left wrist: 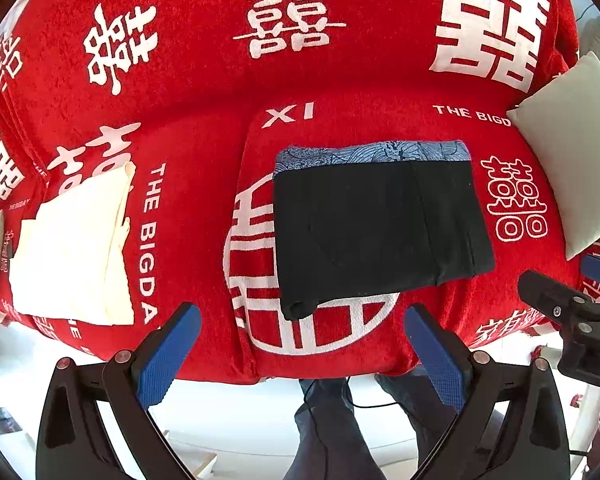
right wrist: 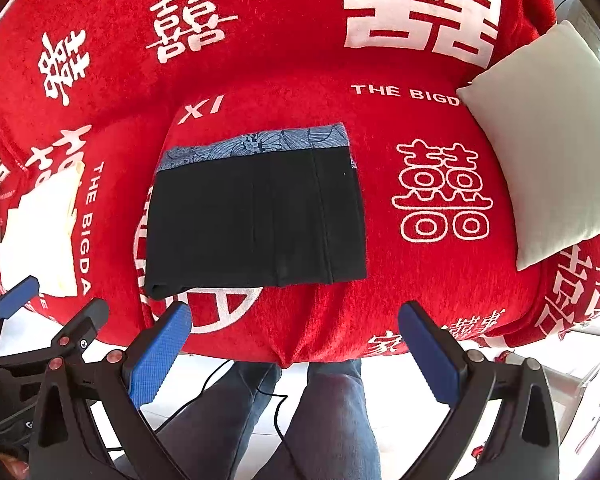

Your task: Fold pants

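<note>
The black pants (left wrist: 376,228) (right wrist: 256,220) lie folded into a flat rectangle on the red patterned sofa seat, with a blue patterned waistband (left wrist: 372,154) (right wrist: 260,144) along the far edge. My left gripper (left wrist: 300,344) hovers open in front of the seat's near edge, short of the pants, nothing between its blue pads. My right gripper (right wrist: 296,344) is likewise open and empty, held off the seat's front edge and slightly right of the pants. Each gripper shows at the edge of the other's view.
A cream folded cloth (left wrist: 76,248) (right wrist: 40,236) lies on the seat to the left. A pale cushion (left wrist: 572,148) (right wrist: 548,136) leans at the right. The red sofa cover (left wrist: 204,80) runs up the backrest. A person's legs (right wrist: 332,420) and a cable stand below.
</note>
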`<state>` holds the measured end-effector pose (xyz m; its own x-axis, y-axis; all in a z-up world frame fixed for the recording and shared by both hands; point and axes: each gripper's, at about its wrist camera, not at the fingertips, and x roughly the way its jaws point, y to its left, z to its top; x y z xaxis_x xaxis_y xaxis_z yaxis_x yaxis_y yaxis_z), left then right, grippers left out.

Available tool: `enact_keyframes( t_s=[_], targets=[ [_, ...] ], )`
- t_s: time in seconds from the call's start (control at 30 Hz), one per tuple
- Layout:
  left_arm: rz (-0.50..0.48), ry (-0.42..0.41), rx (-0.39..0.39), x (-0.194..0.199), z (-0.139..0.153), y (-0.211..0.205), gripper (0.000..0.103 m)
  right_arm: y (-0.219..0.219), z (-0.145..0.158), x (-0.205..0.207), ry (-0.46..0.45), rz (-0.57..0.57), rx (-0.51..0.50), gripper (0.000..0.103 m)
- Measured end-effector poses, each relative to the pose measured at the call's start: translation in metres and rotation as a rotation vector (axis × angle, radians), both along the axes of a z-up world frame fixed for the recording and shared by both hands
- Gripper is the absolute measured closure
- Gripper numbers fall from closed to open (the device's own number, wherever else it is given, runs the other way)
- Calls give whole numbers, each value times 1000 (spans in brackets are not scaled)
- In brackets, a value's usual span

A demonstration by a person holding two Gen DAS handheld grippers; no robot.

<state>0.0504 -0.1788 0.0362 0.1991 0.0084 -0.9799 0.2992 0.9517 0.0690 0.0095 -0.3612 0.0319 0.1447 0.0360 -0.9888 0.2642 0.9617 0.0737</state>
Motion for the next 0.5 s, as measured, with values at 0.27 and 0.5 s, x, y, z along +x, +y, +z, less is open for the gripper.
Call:
enact_keyframes(
  t_s=[0.27,0.5],
  targets=[
    [-2,-9,0,-1,2,-1,1,2,3,0,-5,18,1,0],
    [8,-6,-8,-3,3,-1,1,3,3,-1,-7,17,-1,0]
  ],
)
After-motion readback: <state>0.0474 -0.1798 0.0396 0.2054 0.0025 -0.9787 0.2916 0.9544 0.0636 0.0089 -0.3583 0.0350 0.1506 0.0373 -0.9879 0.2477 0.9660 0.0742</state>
